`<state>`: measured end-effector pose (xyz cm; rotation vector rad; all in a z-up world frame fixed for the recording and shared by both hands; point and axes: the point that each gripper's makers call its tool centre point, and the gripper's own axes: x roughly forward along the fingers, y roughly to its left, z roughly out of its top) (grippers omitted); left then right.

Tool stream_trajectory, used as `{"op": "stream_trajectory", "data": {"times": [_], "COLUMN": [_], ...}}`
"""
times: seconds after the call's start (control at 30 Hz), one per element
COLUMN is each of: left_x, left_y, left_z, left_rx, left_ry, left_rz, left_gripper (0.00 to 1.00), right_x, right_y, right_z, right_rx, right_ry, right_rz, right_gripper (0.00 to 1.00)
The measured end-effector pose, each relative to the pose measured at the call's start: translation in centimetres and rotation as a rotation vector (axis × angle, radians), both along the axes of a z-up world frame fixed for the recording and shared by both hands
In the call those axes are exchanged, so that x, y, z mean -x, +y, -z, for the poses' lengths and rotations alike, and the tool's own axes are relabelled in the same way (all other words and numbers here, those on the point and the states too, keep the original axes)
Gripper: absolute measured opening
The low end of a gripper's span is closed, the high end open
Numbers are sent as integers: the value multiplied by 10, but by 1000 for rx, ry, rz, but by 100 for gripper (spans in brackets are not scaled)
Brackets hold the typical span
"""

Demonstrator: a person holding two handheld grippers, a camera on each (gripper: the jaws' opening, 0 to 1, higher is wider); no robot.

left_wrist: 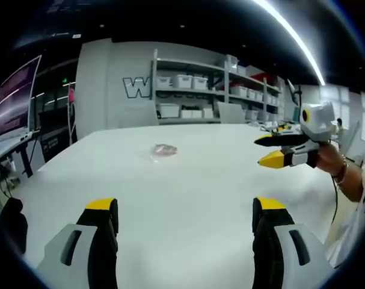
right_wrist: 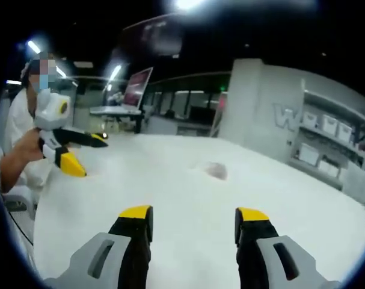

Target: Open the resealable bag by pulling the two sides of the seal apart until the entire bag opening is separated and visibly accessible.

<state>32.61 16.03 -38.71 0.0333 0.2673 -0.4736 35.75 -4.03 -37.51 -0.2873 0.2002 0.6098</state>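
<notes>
The white tabletop (left_wrist: 188, 198) spreads wide ahead of both tools and carries little. Beyond its far edge, ahead of the left tool, stand metal shelves (left_wrist: 200, 90) loaded with white bins.

The left tool (left_wrist: 185, 214) hovers above the near part of the tabletop with its yellow-tipped jaws set wide apart and nothing between them. The right tool (right_wrist: 194, 223) hangs likewise, jaws spread and empty. Each tool also appears in the other's view, held up off the tabletop in a person's hand: the right tool at the right side of the left gripper view, the left tool at the left side of the right gripper view.

The resealable bag (left_wrist: 164, 150) lies flat on the tabletop, well ahead of the left tool and slightly left of its centre line; from the right tool it sits ahead and a little right (right_wrist: 217, 171). It is small and pale, and whether its seal is closed cannot be made out.

By my reading the task has hardly begun: neither tool touches the bag. Reaching it, gripping both sides of the seal, and pulling them apart all remain.
</notes>
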Motion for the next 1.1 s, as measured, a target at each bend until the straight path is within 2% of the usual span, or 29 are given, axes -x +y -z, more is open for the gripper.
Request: {"op": "stream_trajectory", "data": {"times": [0.73, 1.1], "left_x": [-6, -1], "left_y": [5, 10], "left_z": [1, -2], "left_rx": [-1, -2], "left_ry": [1, 1], "left_rz": [-8, -9], "left_gripper": [91, 91], "right_x": [-32, -37], "right_y": [7, 16], "right_z": [7, 9], "right_rx": [40, 83], "right_ry": [12, -2], "right_rz": [-12, -24], "right_gripper": [51, 49]}}
